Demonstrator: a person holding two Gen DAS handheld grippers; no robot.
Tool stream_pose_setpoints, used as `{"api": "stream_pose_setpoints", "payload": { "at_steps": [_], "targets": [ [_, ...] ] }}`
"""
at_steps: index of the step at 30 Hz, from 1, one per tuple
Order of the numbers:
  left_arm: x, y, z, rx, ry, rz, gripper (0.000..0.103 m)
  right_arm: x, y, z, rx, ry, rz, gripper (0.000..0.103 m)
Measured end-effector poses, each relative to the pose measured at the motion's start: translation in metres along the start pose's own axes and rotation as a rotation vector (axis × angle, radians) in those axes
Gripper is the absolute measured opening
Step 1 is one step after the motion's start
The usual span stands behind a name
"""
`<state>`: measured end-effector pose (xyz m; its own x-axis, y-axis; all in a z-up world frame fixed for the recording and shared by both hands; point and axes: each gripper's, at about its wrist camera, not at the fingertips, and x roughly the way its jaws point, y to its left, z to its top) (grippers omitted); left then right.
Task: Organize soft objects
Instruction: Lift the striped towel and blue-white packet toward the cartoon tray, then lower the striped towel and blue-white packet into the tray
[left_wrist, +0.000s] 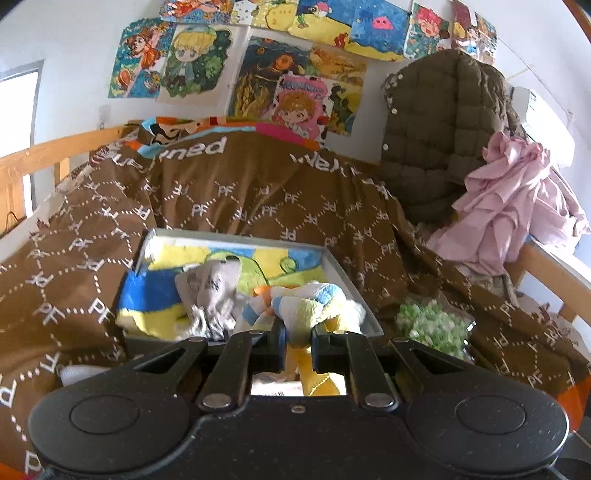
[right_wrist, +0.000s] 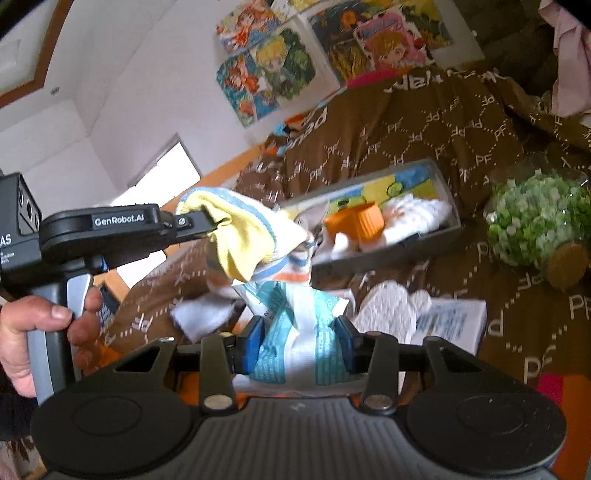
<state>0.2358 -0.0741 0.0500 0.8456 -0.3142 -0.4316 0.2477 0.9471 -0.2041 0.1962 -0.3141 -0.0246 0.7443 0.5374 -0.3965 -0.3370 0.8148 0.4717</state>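
Note:
My left gripper (left_wrist: 298, 328) is shut on a fluffy sock (left_wrist: 310, 304) striped yellow, blue and white. It holds the sock just above the near end of a grey box (left_wrist: 236, 236). In the box lie a yellow-and-blue towel (left_wrist: 159, 295) and a grey cloth (left_wrist: 210, 291). In the right wrist view the left gripper (right_wrist: 212, 225) is held by a hand (right_wrist: 40, 317) and the sock (right_wrist: 243, 236) hangs from it in front of the box (right_wrist: 388, 253). My right gripper (right_wrist: 299, 332) is shut on a soft teal-and-white packet (right_wrist: 295, 317).
A brown patterned quilt (left_wrist: 258, 192) covers the bed. A jar of green bits (right_wrist: 532, 221) with a cork lid lies right of the box. A white fluffy mitt (right_wrist: 388, 310) and a white carton (right_wrist: 454, 321) lie near the packet. An olive padded jacket (left_wrist: 443, 129) and pink cloth (left_wrist: 517, 206) hang at the right.

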Motion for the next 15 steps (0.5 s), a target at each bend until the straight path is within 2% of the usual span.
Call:
{"api": "stream_pose_setpoints", "payload": {
  "at_steps": [10,15],
  "targets": [
    [0.038,0.024,0.035,-0.034,-0.087,0.065,0.013,0.054,-0.023,0.059,0.042,-0.178,0.003,0.046],
    [0.076,0.033,0.051,-0.045,-0.116,0.053,0.013,0.095,-0.045,0.088,0.056,-0.218,-0.048,0.046]
  ]
}}
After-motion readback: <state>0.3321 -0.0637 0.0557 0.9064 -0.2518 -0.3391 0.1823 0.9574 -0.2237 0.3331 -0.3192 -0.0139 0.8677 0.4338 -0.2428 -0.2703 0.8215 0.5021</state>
